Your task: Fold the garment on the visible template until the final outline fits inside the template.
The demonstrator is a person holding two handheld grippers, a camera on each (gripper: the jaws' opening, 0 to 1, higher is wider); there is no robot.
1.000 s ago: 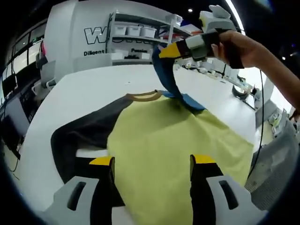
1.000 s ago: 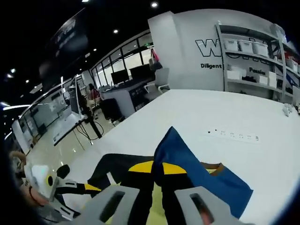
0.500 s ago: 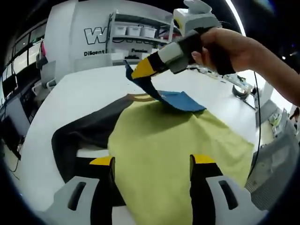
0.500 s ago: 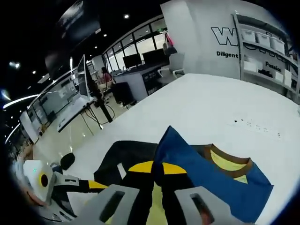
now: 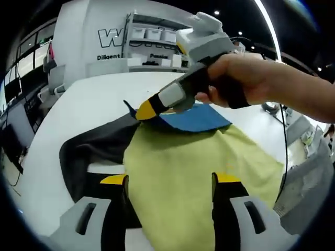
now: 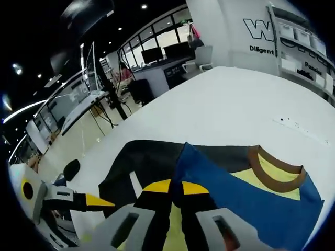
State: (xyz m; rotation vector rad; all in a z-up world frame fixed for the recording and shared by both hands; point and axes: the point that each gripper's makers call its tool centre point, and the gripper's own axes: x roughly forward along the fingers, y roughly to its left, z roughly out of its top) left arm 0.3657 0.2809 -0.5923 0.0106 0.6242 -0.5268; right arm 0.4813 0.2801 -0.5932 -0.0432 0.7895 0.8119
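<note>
One shirt (image 5: 193, 167) lies beyond my spread left gripper (image 5: 170, 180); my right gripper (image 6: 170, 187) pinches its one blue sleeve (image 6: 230, 183) between pressed jaws.

The white wall (image 5: 86, 39) carries a large "W" with "Diligent" beneath; "Passion" shows behind the shelves (image 5: 152, 44).

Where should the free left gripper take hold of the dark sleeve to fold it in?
Grip the dark sleeve at its outer end, coming in from the table side beyond it. It lies flat and spread away from the yellow body, so that free edge can be lifted, probably. The left gripper is open; the right gripper is shut on the blue sleeve.
</note>
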